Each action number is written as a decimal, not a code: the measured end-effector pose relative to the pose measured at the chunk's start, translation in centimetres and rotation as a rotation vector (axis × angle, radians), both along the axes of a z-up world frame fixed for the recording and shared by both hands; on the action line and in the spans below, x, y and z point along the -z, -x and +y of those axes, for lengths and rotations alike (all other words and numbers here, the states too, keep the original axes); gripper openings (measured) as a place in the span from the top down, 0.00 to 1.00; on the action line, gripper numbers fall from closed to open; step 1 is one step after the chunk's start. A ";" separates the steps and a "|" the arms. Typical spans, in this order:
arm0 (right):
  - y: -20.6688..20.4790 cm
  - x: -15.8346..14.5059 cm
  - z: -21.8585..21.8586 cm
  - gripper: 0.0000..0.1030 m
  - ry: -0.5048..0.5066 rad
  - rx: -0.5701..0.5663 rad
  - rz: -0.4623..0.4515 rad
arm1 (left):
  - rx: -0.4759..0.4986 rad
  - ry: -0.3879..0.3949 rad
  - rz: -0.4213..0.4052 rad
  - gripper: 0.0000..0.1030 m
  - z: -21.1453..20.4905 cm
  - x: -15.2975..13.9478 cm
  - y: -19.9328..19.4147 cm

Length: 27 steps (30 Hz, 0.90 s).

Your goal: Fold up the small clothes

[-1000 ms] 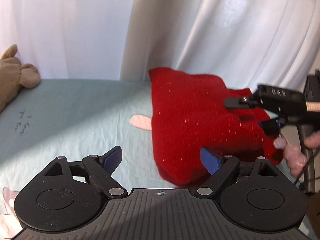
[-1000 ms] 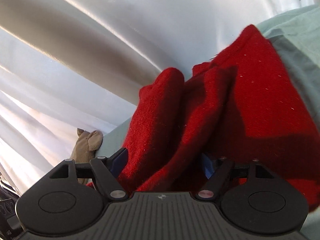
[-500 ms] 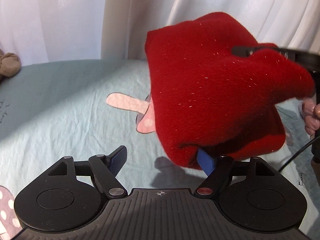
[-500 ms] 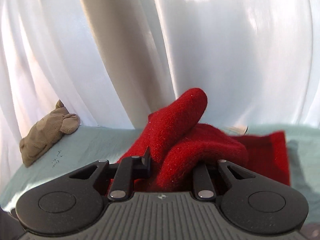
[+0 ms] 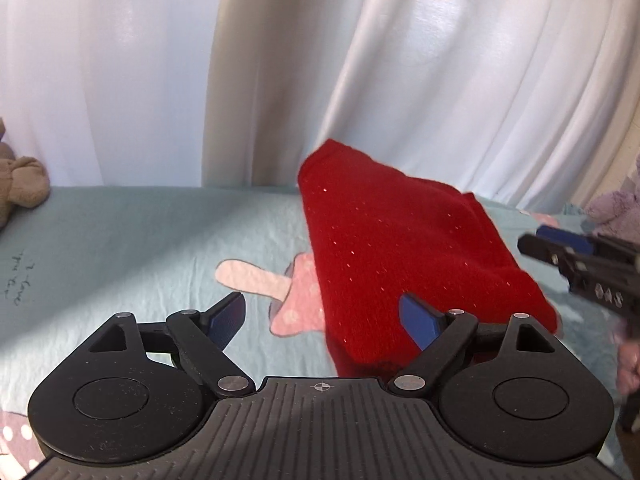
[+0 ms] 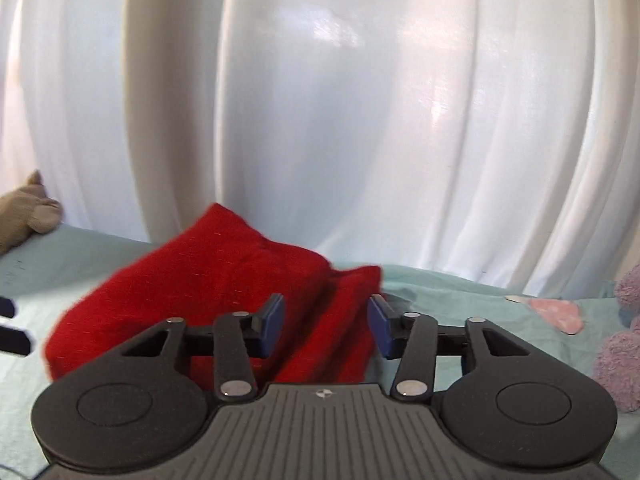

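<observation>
Garment: red knit sweater (image 5: 404, 256), folded into a thick bundle, lying on the pale green bed sheet (image 5: 120, 248). Fine glittery flecks in the knit.
Garment position: right of centre in the left wrist view, in front of the white curtain (image 5: 420, 80). Its near end reaches down to the left gripper body.
Fold: right wrist view shows the sweater (image 6: 208, 280) as a stacked upper layer with a lower flap sticking out to the right under it.
Left gripper (image 5: 322, 318): fingers spread wide, jaws opening. Nothing pinched. Right blue pad (image 5: 418, 318) sits in front of the sweater's near edge; contact not clear. Left blue pad (image 5: 228, 316) is over bare sheet, well clear of the cloth.
Right gripper (image 6: 326, 324): jaws opening, part-way apart. Red flap shows in the gap between the blue pads (image 6: 272, 320); pads not pressing on it. Released, not grasping.
Right gripper from the left wrist view: blurred at the right edge (image 5: 576, 258), just beside the sweater's right side, apart from it. Person's hand (image 5: 628, 360) partly visible below it, blurred.
Sheet print: pink cartoon figure (image 5: 288, 300) partly covered by the sweater's left edge. Pink patch (image 6: 552, 314) on the sheet right of the right gripper.
Sheet left side: small dark handwriting-style print (image 5: 18, 284).
Other items: tan plush toy (image 5: 20, 188) at far left against the curtain; purple plush toy (image 6: 620, 340) at the right edge.
</observation>
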State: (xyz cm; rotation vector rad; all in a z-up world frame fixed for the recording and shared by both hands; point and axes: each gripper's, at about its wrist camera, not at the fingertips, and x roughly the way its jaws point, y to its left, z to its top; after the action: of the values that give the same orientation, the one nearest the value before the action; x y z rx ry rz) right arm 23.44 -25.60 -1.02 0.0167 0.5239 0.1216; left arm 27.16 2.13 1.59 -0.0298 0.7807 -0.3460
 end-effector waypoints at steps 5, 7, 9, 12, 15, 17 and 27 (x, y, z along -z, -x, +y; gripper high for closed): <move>0.5 2.1 5.5 0.73 0.097 -0.174 0.007 | 0.000 -0.023 0.051 0.16 -2.6 1.8 -1.9; -0.4 3.8 5.8 0.77 0.200 -0.130 0.071 | 0.025 -0.030 0.054 0.15 -3.6 2.1 -1.8; -0.8 5.7 4.6 0.77 0.221 -0.094 0.138 | 0.058 -0.030 0.063 0.13 -4.5 2.4 -1.7; -0.5 7.5 3.2 0.77 0.216 -0.077 0.146 | 0.077 -0.036 0.086 0.11 -5.9 3.2 -1.9; -0.8 8.4 2.7 0.77 0.181 -0.055 0.132 | 0.069 -0.057 0.078 0.08 -6.9 4.0 -2.3; -0.7 8.2 2.2 0.77 0.154 -0.053 0.134 | 0.069 -0.045 0.092 0.07 -6.8 4.1 -2.5; -2.8 3.9 2.4 0.75 0.112 -0.011 0.123 | 0.059 -0.023 0.111 0.06 -6.3 4.2 -2.6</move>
State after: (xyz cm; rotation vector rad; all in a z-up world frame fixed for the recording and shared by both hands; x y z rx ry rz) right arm 26.26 -23.23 -4.93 -0.0885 0.6534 0.1022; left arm 29.75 -4.22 -2.60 -0.0042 0.8965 -0.3934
